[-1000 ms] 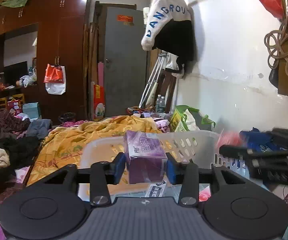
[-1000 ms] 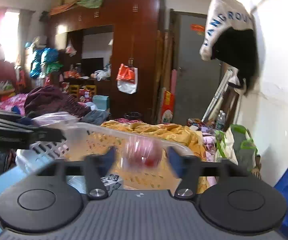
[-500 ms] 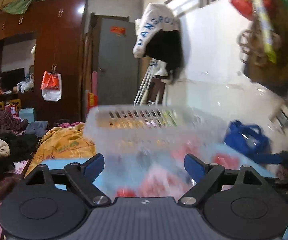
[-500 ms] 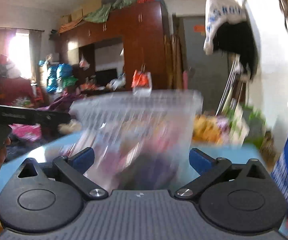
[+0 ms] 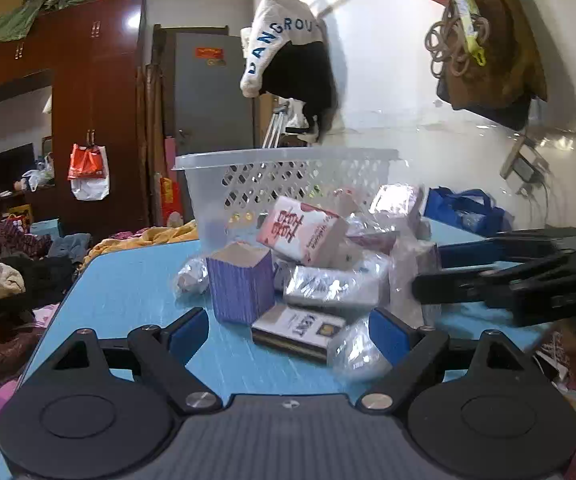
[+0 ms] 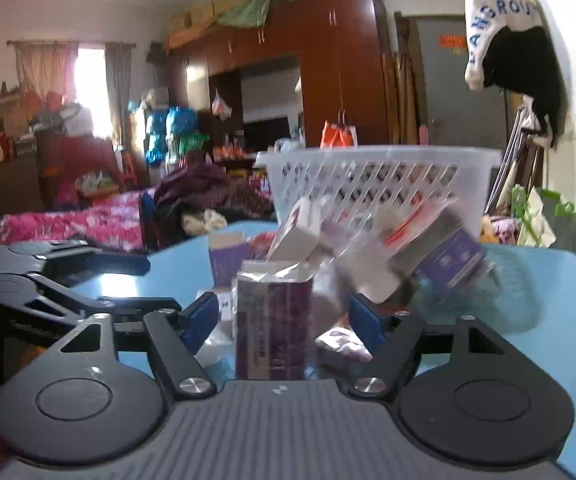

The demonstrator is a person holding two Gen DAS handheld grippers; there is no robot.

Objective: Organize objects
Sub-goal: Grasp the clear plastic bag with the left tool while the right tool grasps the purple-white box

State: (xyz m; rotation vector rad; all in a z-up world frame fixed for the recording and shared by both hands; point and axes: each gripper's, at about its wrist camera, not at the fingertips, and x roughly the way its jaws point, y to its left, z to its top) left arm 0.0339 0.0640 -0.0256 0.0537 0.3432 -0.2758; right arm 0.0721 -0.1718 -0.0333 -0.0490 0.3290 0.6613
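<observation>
The left tool (image 5: 288,330) is wide open and holds nothing. It hangs low over the blue worktop (image 5: 128,280), just in front of a heap of small boxes and packets. A purple box (image 5: 241,282) stands upright at the front of the heap, and a pink and white box (image 5: 302,229) lies tilted on top. The white basket (image 5: 288,176) stands behind the heap. The right tool (image 6: 284,320) has just been closing. A purple packet (image 6: 274,316) stands between its blue fingers (image 6: 202,318), but they do not press on it.
</observation>
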